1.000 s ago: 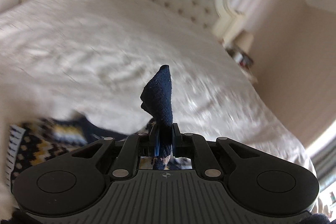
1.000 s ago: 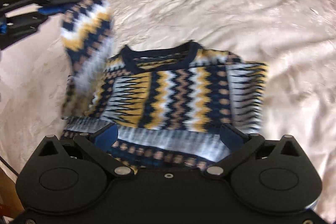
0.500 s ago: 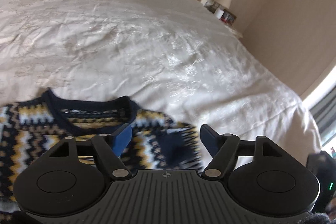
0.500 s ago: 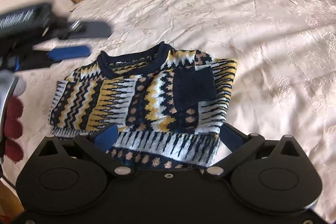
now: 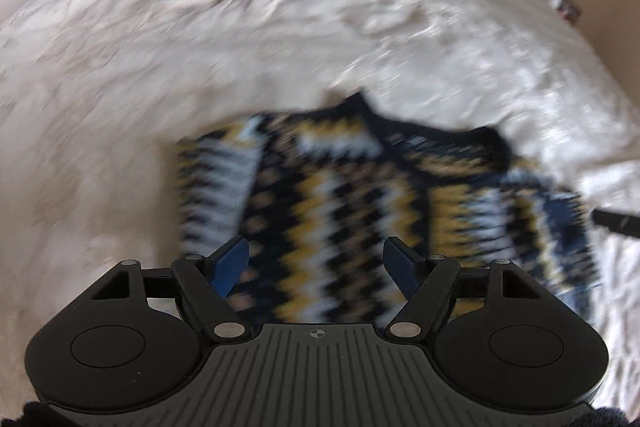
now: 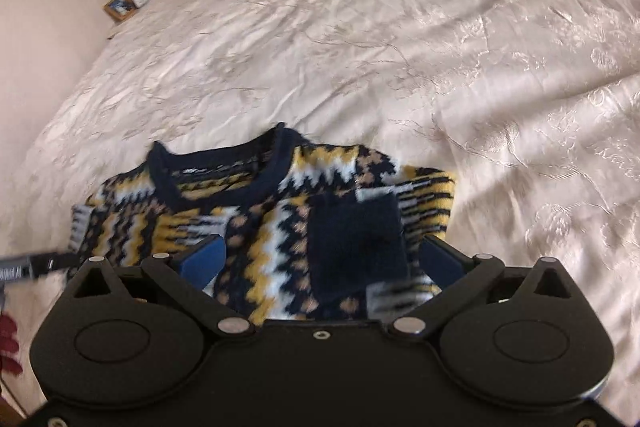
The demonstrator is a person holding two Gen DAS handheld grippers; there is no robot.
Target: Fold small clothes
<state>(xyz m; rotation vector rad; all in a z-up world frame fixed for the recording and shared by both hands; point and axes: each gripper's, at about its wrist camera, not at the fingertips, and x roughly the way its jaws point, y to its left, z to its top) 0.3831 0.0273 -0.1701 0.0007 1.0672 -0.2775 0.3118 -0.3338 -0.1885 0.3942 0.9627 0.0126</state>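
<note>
sweater (image 6: 264, 223): flat on bedspread (image 6: 400, 47), collar at 12 o'clock | left gripper (image 5: 316, 259): wide, empty, above its body | right gripper (image 6: 320, 255): wide, empty, over dark cuff (image 6: 356, 247)

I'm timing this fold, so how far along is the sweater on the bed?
Done: the sweater lies flat on the bedspread with a navy-cuffed sleeve already folded across its front. In hand: nothing. The left tongs and right tongs both stand open above the knit, gripping no fabric. Left: folding the body smaller. Whether the other sleeve is tucked in is unclear through the blur.
</note>
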